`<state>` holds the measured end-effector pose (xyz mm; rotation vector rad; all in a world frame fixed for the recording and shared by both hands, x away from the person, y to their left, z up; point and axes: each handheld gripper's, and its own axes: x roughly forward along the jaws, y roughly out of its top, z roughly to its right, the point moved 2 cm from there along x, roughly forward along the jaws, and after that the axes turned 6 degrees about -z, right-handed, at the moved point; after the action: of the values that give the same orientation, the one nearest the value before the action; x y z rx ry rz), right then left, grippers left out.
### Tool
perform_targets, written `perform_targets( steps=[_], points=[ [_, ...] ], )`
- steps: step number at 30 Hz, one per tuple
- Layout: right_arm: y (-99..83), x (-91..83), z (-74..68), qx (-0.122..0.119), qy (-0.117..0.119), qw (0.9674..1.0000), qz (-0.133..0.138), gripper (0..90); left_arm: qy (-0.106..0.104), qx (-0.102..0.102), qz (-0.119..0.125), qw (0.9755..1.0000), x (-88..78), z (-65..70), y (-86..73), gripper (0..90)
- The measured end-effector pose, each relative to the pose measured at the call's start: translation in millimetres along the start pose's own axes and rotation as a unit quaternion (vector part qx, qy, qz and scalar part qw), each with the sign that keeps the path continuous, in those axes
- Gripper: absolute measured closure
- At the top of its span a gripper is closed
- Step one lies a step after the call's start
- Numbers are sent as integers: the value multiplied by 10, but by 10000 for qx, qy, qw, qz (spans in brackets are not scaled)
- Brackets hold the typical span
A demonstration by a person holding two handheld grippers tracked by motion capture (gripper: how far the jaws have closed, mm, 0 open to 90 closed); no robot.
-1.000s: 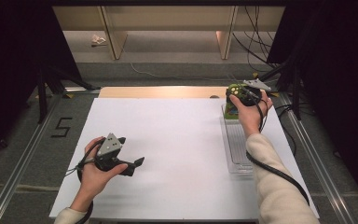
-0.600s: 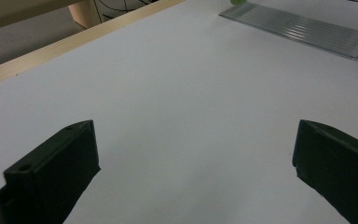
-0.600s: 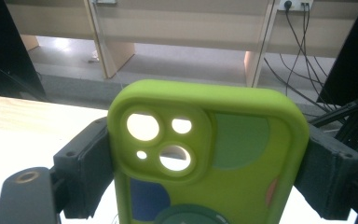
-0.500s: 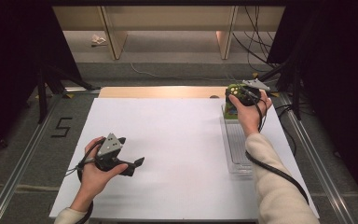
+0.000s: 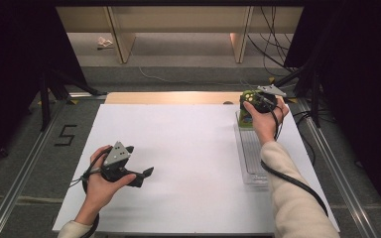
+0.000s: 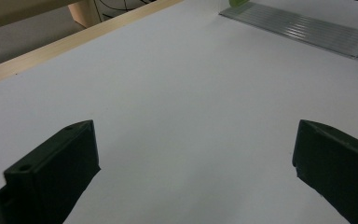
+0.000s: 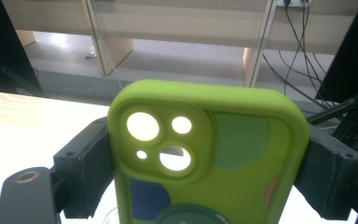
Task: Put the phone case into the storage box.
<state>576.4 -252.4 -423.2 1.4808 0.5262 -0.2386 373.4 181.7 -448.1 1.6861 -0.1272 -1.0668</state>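
Nothing has shifted since the earlier frames: both hands sit where they were, so I read this as a pause mid-grasp, not progress. My right tongs are clenched on the sides of the lime-green phone case, camera cutouts up, held at the far right of the desk over the far end of the clear ribbed tray. My left tongs rest released on the white sheet near the front left, nothing between the jaws. Cables and shelf legs lie beyond the desk edge; nothing on the desk blocks the case's way.
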Motion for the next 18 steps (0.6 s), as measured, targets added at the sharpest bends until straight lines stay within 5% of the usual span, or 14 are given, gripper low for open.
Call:
perform_targets(
  steps=[18],
  points=[
    [-38,42,12,-35,11,10000,-37,164,-2,-4,-5,10000,6,-3,-6,0]
  ],
)
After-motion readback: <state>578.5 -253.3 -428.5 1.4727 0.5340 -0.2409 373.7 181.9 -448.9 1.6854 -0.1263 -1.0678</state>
